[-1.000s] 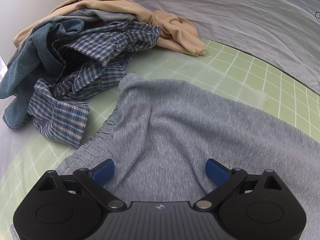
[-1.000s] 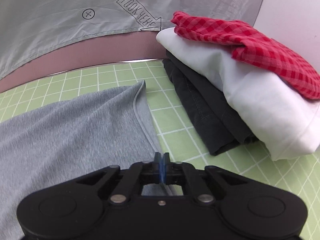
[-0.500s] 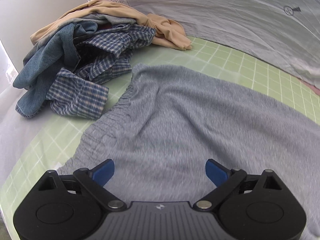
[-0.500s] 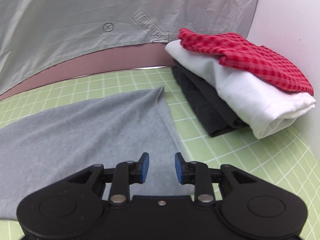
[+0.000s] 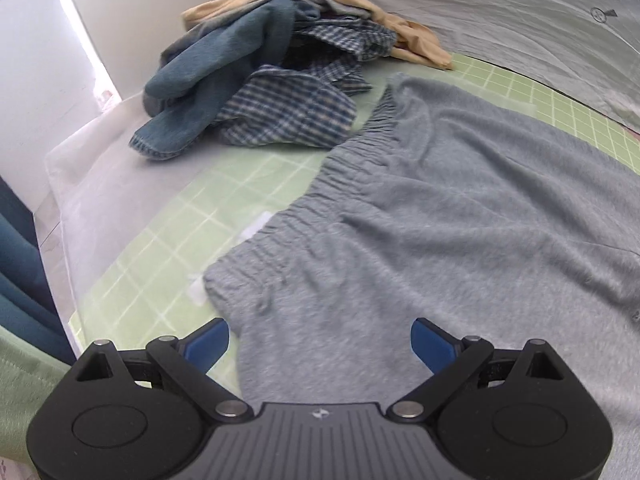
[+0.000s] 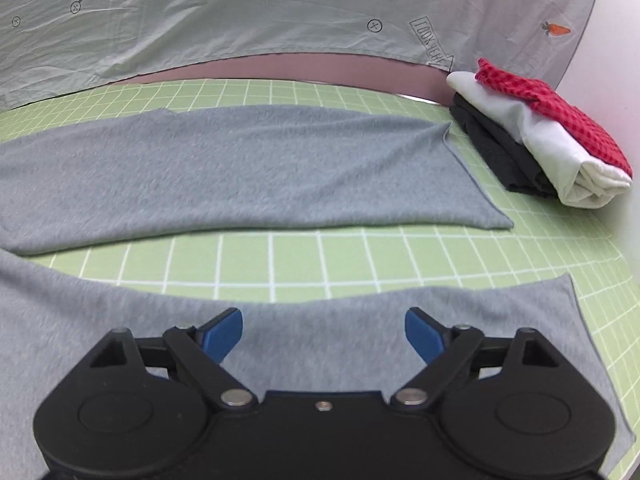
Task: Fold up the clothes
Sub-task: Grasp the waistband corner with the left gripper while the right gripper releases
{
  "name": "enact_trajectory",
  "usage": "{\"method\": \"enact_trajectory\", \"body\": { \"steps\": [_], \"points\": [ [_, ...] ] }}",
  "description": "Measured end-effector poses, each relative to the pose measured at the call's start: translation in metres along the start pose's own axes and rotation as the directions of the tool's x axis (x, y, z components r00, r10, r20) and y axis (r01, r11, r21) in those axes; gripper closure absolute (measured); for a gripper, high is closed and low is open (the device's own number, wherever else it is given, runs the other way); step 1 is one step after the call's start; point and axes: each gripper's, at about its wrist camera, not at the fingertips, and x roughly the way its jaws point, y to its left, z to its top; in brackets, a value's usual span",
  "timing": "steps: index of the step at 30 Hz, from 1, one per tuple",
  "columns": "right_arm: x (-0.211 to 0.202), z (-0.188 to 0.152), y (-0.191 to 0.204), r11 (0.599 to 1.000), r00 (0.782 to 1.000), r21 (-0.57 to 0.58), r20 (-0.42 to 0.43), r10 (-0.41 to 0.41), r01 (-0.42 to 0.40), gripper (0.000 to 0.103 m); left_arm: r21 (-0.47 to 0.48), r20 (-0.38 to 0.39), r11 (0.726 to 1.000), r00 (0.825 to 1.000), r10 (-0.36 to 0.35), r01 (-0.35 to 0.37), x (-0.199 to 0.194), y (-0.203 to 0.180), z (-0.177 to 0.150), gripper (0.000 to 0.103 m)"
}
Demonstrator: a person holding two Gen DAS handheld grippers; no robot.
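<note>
The grey sweatpants (image 6: 256,168) are lying spread flat on the green grid mat (image 6: 320,252), the two legs parted with a strip of mat showing between them in the right wrist view, and the gathered elastic waistband (image 5: 340,176) running along the garment's left end in the left wrist view. A second ago the right gripper (image 6: 323,334) was pinching the hem of a leg; half a second ago its blue fingers were parting, and now they are standing wide apart over the nearer leg, holding nothing. The left gripper (image 5: 320,340) is keeping its fingers spread as before, but its view is now taking in much more of the waistband and the mat's near corner, so it is reading as pulled back and away from the cloth. Taken together, the laying-out step is looking finished: the garment is released and flat, and the next job is probably bringing one leg over the other, which calls for fresh grips at the waistband and a hem. Beyond the waistband, the pile of unfolded clothes (image 5: 272,80), denim, blue plaid and tan, is waiting on the tabletop's left side, just beside the waistband's far corner. On the right, the stack of folded clothes (image 6: 548,136), dark, white and red check, is sitting near the farther leg's hem, apart from it. A pale printed sheet (image 6: 280,12) is hanging behind.
</note>
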Motion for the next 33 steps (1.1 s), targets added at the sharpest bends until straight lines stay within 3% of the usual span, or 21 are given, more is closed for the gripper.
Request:
{"method": "enact_trajectory", "body": {
  "steps": [2,5,9,11,12,13,14,20,25,29,33],
  "points": [
    [-0.008,-0.008,0.007,0.999,1.0,0.04,-0.016,0.009,-0.009,0.014,-0.043,-0.017,0.999,1.0,-0.015,0.015,0.008,0.017,-0.003,0.006],
    [-0.018,-0.019,0.017,0.995,0.999,0.095,-0.039,0.019,-0.015,0.013,-0.087,-0.026,0.996,0.999,-0.023,0.02,0.017,0.033,-0.007,0.014],
    [-0.031,-0.027,0.021,0.988,0.999,0.152,-0.047,0.026,-0.018,0.013,-0.13,-0.011,0.989,0.997,-0.074,0.072,0.024,0.047,-0.012,0.036],
    [-0.037,-0.029,0.022,0.985,0.998,0.172,-0.049,0.027,-0.019,0.013,-0.127,0.013,0.988,0.996,-0.092,0.093,0.023,0.05,-0.013,0.055],
    [-0.04,-0.03,0.024,0.984,0.999,0.179,-0.048,0.026,-0.017,0.013,-0.116,0.021,0.988,0.995,-0.102,0.104,0.021,0.05,-0.012,0.077],
    [-0.042,-0.031,0.025,0.983,0.999,0.184,-0.047,0.022,-0.013,0.013,-0.115,0.027,0.986,0.993,-0.114,0.117,0.02,0.052,-0.012,0.093],
    [-0.043,-0.032,0.026,0.982,0.999,0.187,-0.05,0.017,-0.008,0.013,-0.122,0.031,0.984,0.991,-0.129,0.131,0.019,0.055,-0.011,0.097],
    [-0.046,-0.039,0.03,0.978,0.998,0.207,-0.061,0.02,-0.007,0.013,-0.171,0.062,0.978,0.992,-0.112,0.121,0.011,0.083,-0.009,0.099],
    [-0.048,-0.048,0.023,0.969,0.997,0.247,-0.07,0.035,-0.016,0.013,-0.223,0.035,0.969,0.994,-0.099,0.104,0.02,0.097,-0.014,0.099],
    [-0.048,-0.057,0.001,0.954,0.998,0.3,-0.06,0.028,-0.009,0.013,-0.217,0.025,0.972,0.996,-0.087,0.091,0.021,0.094,-0.015,0.098],
    [-0.044,-0.065,-0.039,0.934,0.998,0.354,-0.055,-0.031,0.049,0.011,-0.189,0.018,0.98,0.998,-0.056,0.058,0.02,0.085,-0.014,0.098]
  ]
}}
